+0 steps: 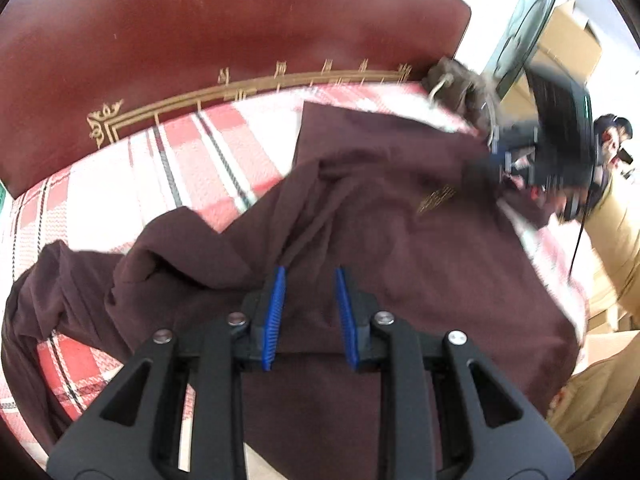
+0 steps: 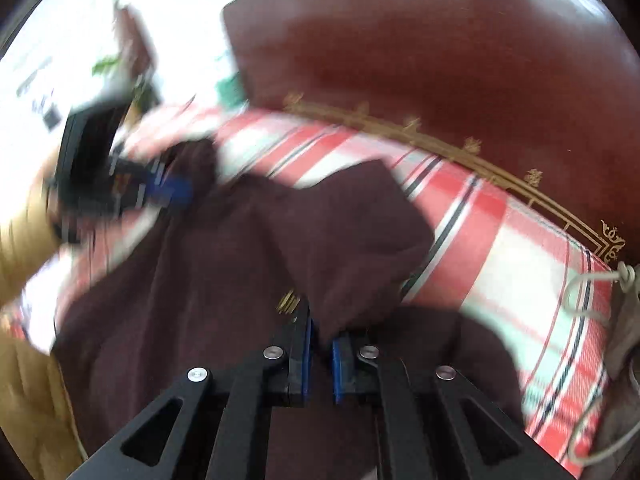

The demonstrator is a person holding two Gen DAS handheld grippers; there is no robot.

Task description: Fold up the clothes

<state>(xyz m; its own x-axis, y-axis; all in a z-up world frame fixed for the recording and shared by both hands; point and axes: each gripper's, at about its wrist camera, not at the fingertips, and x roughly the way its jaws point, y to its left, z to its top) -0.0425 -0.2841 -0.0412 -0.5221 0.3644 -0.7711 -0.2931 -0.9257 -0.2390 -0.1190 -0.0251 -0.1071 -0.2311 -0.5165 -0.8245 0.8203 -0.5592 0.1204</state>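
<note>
A dark maroon garment [image 1: 384,208] lies crumpled on a red and white plaid cover [image 1: 208,152]. My left gripper [image 1: 310,276] is open just above the cloth, its blue pads apart with nothing between them. In the right wrist view my right gripper [image 2: 320,336] is shut on a fold of the maroon garment [image 2: 352,240], which rises from between the blue pads. The right gripper also shows blurred at the garment's far right edge in the left wrist view [image 1: 516,160]. The left gripper shows blurred at the left in the right wrist view [image 2: 160,188].
A dark red leather headboard [image 1: 224,32] with gold trim stands behind the cover. A grey-brown garment with a drawstring [image 1: 460,88] lies at the cover's far corner, also at the right edge in the right wrist view [image 2: 624,320]. Cardboard boxes [image 1: 568,40] stand beyond.
</note>
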